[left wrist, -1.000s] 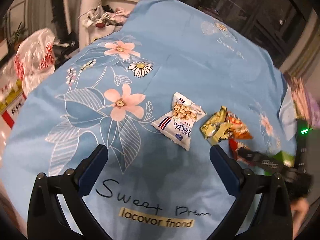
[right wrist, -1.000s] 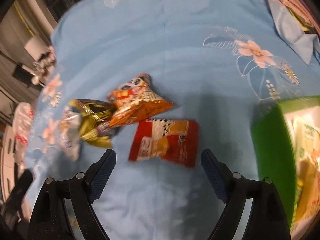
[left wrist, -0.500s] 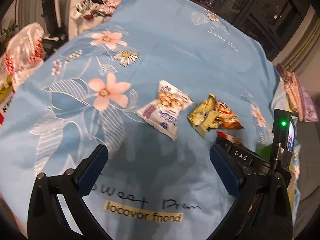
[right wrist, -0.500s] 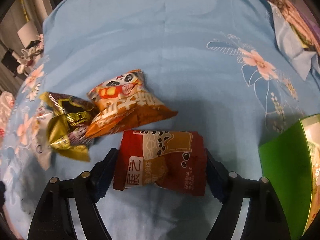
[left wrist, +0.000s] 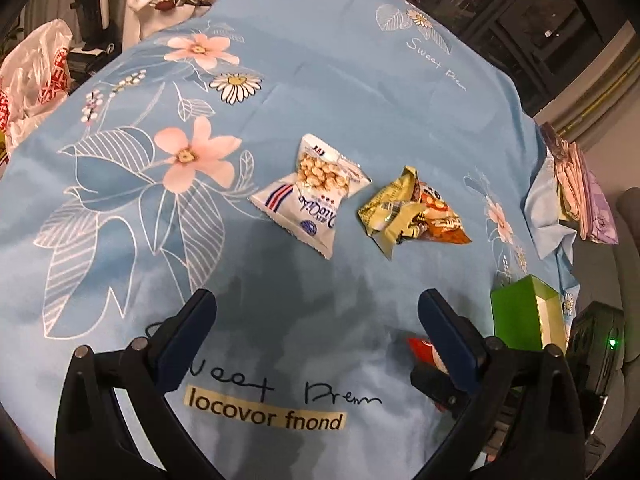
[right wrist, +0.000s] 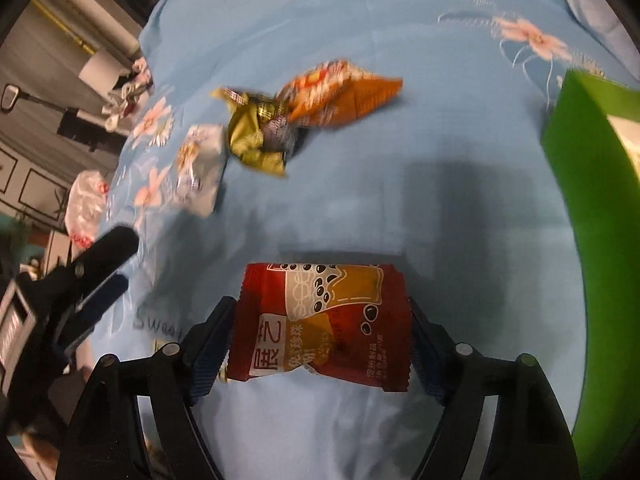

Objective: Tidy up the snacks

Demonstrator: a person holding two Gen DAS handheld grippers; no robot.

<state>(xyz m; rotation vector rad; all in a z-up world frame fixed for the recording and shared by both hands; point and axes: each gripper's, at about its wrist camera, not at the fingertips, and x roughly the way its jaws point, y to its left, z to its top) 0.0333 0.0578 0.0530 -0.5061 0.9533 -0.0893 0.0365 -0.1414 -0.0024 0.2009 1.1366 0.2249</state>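
A: Where is the red packet (right wrist: 324, 324), and which way does it run?

B: It sits between the two fingers of the right gripper (right wrist: 320, 340), above the blue cloth (right wrist: 400, 200). Its long axis runs across, from one pad to the other, with its printed face toward the camera and the drink picture along its far edge. From the left wrist view only a red corner (left wrist: 424, 350) shows, behind that view's right-hand finger.

A: Is the grip closed on it?

B: Both pads press against the packet's short edges, so the right gripper clamps it, with the jaws still fairly wide because the packet is wide. They have just been adjusting around it, and the packet is between them.

A: And the green box (right wrist: 592, 208)?

B: It stands to the right of the red packet, well apart from it. Its open top shows a pale lining at the edge of the picture; I cannot tell what lies inside.

A: The other snacks?

B: Beyond the red packet lie an orange packet (right wrist: 340, 96), its long axis slanting toward the box, and a crumpled gold packet (right wrist: 252, 136) touching it. A white packet (right wrist: 200, 172) lies further left, just beside the gold one.

A: The left gripper (left wrist: 318, 328)?

B: Its jaws stand wide apart with nothing between them, over the cloth's lettering, left of the red packet.
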